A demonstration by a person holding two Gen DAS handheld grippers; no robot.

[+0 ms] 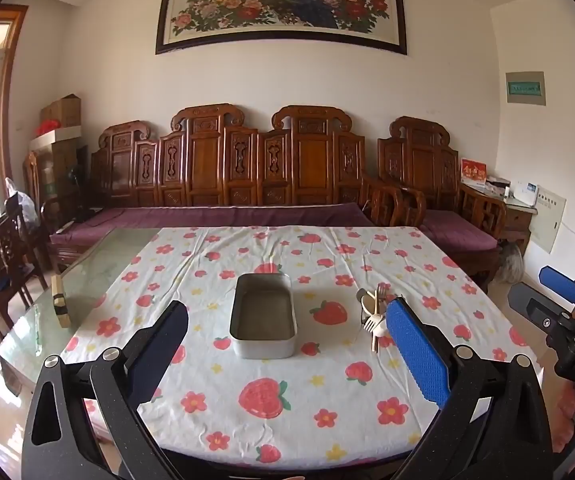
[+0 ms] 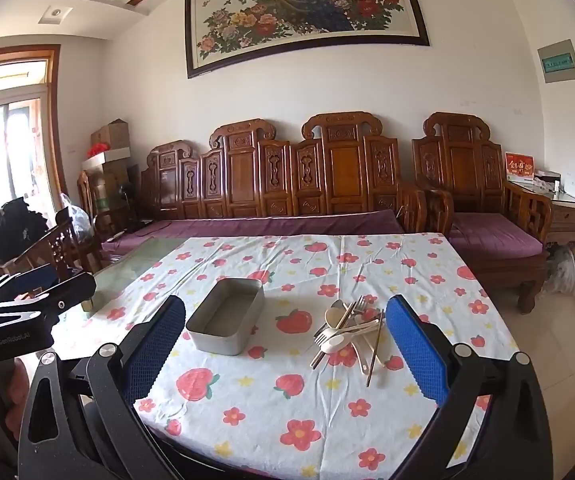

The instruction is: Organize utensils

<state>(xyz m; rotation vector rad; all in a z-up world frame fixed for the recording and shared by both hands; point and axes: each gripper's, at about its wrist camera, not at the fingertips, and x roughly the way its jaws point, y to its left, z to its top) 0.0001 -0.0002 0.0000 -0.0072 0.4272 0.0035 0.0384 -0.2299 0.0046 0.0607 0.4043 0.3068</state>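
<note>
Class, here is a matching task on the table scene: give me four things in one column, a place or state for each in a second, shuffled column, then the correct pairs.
Things
1. metal tin
2. utensil pile
3. right gripper
4. tablecloth

States
A. printed with strawberries and flowers
B. open, hovering short of the table
C. empty, resting on the cloth
D. heaped together, right of the tin

Pairs: 1-C, 2-D, 3-B, 4-A
</note>
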